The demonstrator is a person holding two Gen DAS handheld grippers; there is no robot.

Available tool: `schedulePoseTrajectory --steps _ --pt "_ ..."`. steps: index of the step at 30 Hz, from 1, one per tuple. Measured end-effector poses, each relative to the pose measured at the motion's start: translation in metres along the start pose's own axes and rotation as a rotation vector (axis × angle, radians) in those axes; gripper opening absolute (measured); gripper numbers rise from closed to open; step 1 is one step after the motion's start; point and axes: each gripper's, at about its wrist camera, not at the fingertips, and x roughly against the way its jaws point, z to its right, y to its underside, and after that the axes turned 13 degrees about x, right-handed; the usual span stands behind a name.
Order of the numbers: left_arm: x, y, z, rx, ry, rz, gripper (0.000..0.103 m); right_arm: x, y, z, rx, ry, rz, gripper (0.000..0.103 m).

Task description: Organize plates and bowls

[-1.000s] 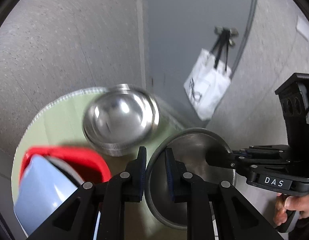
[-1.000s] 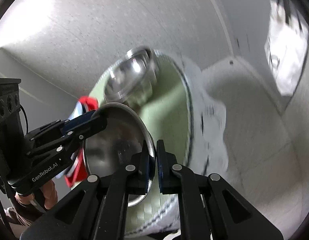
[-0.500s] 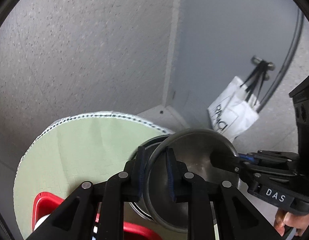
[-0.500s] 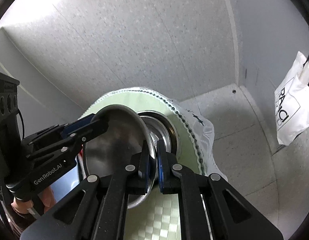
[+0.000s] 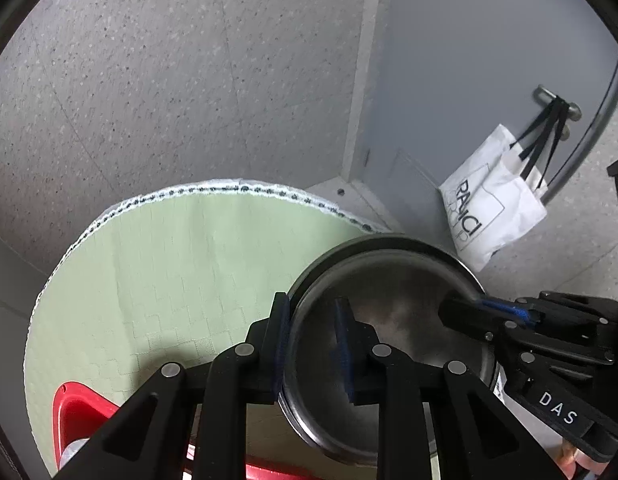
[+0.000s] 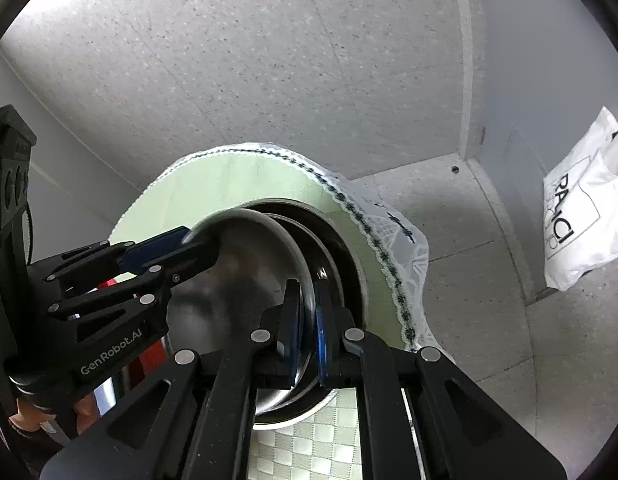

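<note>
Both grippers hold one steel plate (image 5: pixel 393 300) by opposite rims, above a round table with a green cloth (image 5: pixel 169 264). My left gripper (image 5: pixel 313 344) is shut on the plate's near left rim. My right gripper (image 6: pixel 309 312) is shut on its right rim and shows in the left wrist view (image 5: pixel 485 312). In the right wrist view the plate (image 6: pixel 229 280) sits just over a stack of steel bowls (image 6: pixel 341 264). The stack is mostly hidden by the plate.
A red bin (image 5: pixel 75 412) stands at the table's near left. The cloth's lace edge (image 6: pixel 393 276) hangs over the table rim. A white tote bag (image 5: pixel 493 216) hangs on a door handle. Speckled walls stand behind the table.
Both grippers have carried the plate across the table onto the bowl stack. The stack, in plain view a second ago, is now covered by the plate.
</note>
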Motion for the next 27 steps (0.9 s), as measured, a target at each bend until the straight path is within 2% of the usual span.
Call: schedulePoseTrajectory --steps 4,6,8,9,10,11,12,14,16,18,22,27 --pt "0.0 0.002 0.006 0.002 0.0 -0.004 0.022 0.003 0.001 0.003 -0.017 -0.006 0.008 0.009" --pt "0.004 0.004 0.002 0.016 0.017 -0.004 0.03 0.01 0.002 0.003 -0.021 -0.003 0.026 0.01" --pt "0.016 0.004 -0.003 0.03 0.019 0.03 0.047 0.019 0.003 0.004 -0.03 -0.003 0.049 0.016" --pt "0.022 0.005 -0.005 0.034 0.021 0.046 0.052 0.025 0.004 0.004 -0.033 0.014 0.061 0.028" --pt "0.028 0.006 -0.006 0.038 0.027 0.061 0.063 0.032 0.003 0.004 -0.028 0.035 0.074 0.042" --pt "0.039 0.007 -0.009 0.047 0.04 0.086 0.071 0.039 0.004 0.004 -0.027 0.044 0.089 0.047" --pt "0.045 0.007 -0.01 0.053 0.048 0.1 0.075 0.049 0.005 0.006 -0.03 0.051 0.11 0.052" --pt "0.058 0.006 -0.017 0.069 0.058 0.121 0.085 0.06 0.008 0.011 -0.048 0.062 0.133 0.057" --pt "0.063 0.008 -0.024 0.08 0.08 0.116 0.089 0.073 0.014 0.019 -0.083 0.072 0.158 0.068" --pt "0.063 0.008 -0.032 0.095 0.084 0.095 0.09 0.079 0.017 0.025 -0.118 0.071 0.174 0.072" --pt "0.054 0.013 -0.047 0.114 0.073 0.041 0.09 0.076 0.027 0.041 -0.199 0.031 0.162 0.072" --pt "0.04 0.006 -0.046 0.113 0.053 -0.003 0.09 0.058 0.036 0.051 -0.256 -0.023 0.126 0.072"
